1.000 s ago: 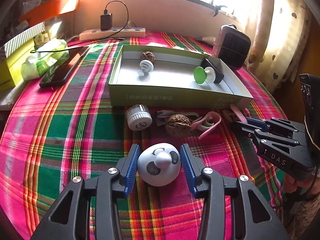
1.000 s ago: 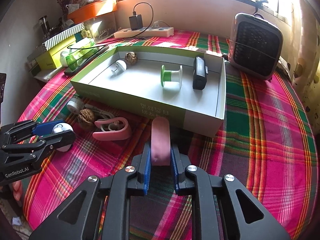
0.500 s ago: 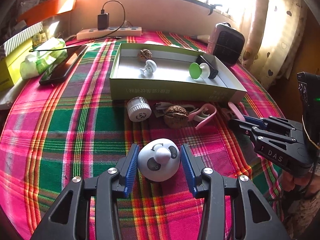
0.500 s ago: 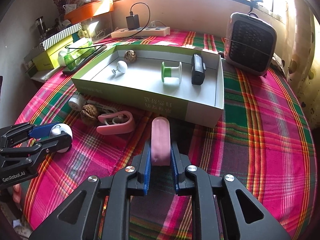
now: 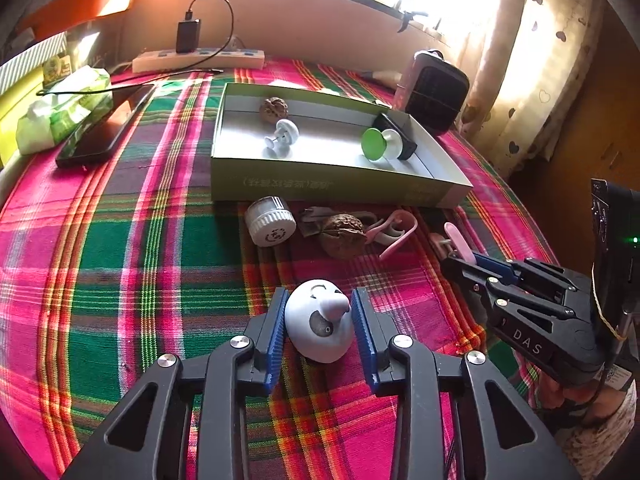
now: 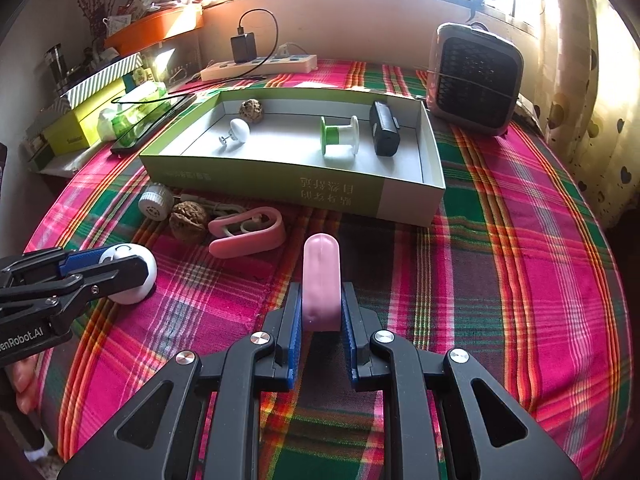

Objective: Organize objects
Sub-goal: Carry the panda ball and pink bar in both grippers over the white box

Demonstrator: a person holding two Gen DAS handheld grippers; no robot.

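Left wrist view: my left gripper sits low in the middle of the frame, and its jaws have just been closing on the white dome-shaped gadget. The blue pads now press both its sides, so I am grasping it just above the plaid tablecloth. Above it, in mid-frame, lie a white ribbed cap, a walnut and a pink clip, all in a row just before the green cardboard tray. Inside the tray I see a second walnut, a small white knob, a green-and-white spool and a black block. At the right edge my right gripper comes in, with a pink piece standing out of its tip. A phone lies at upper left, a power strip along the back.

Right wrist view: my right gripper is clenched on a pink rounded bar, which stands up out of the jaws at lower centre, clear of the tray's near wall. The tray fills the middle of the frame. At far left my left gripper holds the white gadget low over the cloth. A small grey fan heater stands at upper right.
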